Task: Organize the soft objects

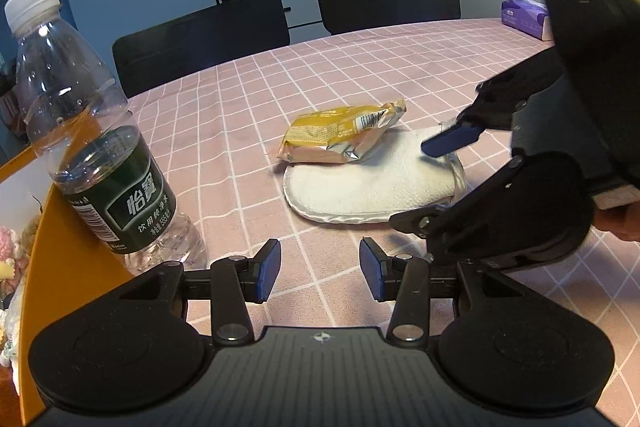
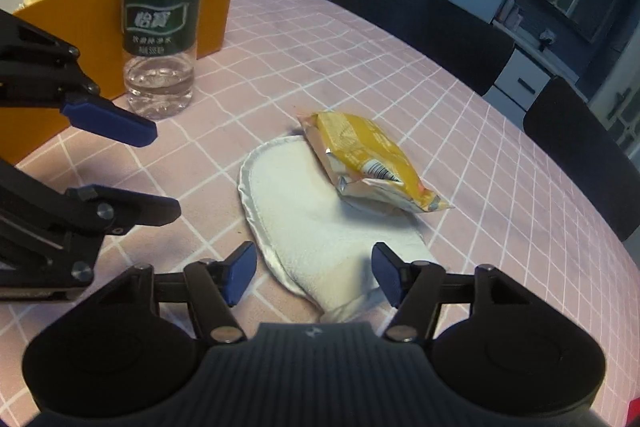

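A white soft mitt (image 1: 372,183) lies flat on the pink checked tablecloth, with a yellow snack packet (image 1: 340,135) resting on its far edge. Both show in the right wrist view, the mitt (image 2: 304,211) and the packet (image 2: 368,163). My left gripper (image 1: 319,275) is open and empty, just short of the mitt. My right gripper (image 2: 314,277) is open, its fingers straddling the mitt's cuff end; it comes in from the right in the left wrist view (image 1: 436,183). An orange bin (image 2: 80,23) holding soft items stands at the left.
A clear water bottle (image 1: 92,131) with a green label stands beside the orange bin (image 1: 60,267); it also shows in the right wrist view (image 2: 162,23). A purple tissue box (image 1: 524,17) sits at the far right. Black chairs (image 1: 200,39) line the far table edge.
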A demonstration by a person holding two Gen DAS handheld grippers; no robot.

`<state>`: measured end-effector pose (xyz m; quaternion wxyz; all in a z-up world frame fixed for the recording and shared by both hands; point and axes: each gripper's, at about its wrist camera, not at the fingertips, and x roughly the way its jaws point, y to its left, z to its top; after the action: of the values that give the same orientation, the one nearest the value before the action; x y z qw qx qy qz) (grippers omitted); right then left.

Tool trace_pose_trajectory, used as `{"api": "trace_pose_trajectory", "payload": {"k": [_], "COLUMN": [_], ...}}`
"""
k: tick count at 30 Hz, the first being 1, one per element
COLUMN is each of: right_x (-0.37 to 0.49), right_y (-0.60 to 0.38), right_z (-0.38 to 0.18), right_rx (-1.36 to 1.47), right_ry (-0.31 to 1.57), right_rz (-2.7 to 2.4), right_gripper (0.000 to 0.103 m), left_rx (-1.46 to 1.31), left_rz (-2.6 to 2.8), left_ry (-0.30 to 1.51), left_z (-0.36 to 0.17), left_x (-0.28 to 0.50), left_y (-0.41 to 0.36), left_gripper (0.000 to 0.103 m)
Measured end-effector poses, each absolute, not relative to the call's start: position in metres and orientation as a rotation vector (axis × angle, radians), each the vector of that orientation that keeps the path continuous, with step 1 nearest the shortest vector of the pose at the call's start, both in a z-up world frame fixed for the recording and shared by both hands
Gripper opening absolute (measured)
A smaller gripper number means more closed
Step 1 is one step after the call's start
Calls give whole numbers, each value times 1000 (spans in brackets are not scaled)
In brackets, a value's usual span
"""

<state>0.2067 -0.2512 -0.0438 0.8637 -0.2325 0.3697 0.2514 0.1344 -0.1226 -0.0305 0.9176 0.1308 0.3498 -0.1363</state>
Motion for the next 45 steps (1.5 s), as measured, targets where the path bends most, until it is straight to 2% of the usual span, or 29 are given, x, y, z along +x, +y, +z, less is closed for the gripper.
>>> {"api": "trace_pose_trajectory", "payload": {"k": [1,4,6,10,21,30,33,35,37,39,41,43,45], "right_x": [210,215,213,202,148,123,130,139,148,157,167,177,186], "right_y": [-253,-259,-259,-254,-281,-331,-337,-334,-328,-320,-313,-311,-316], "right_z": [-46,-50,-50,-50,-37,-33,-28,-25,-23,-24,-26,-30,-33], "right_rx": [-464,-418,-411,-447,-505,-425,-349,-307,-273,-258,-265,-273,-253], "right_ry": [801,829,834,831,923,958,948,941,929,926,924,917,923], "right_rz": [524,516,512,491,410,347,320,320,326,337,332,321,303], "right_gripper": [45,31,14,4,0,0,3,13,36,38,44,56,57], "left_rx": [267,255,240,226,259,354,391,417,455,494,518,544,579], "left_rz": [-283,-288,-293,-303,-379,-477,-496,-513,-523,-519,-521,-530,-569], "left_ry": [721,729,735,733,704,657,626,597,566,531,510,495,483], "left_z": [-31,-34,-35,-33,-25,-24,-24,-23,-23,-24,-26,-29,-33], "left_x": [135,137,138,134,104,98,105,108,114,120,128,136,141], "left_y": [-122,-120,-118,-118,-116,-134,-144,-149,-156,-163,-167,-175,-182], "left_gripper": [52,52,52,52,52,52,52,52,53,58,61,62,66]}}
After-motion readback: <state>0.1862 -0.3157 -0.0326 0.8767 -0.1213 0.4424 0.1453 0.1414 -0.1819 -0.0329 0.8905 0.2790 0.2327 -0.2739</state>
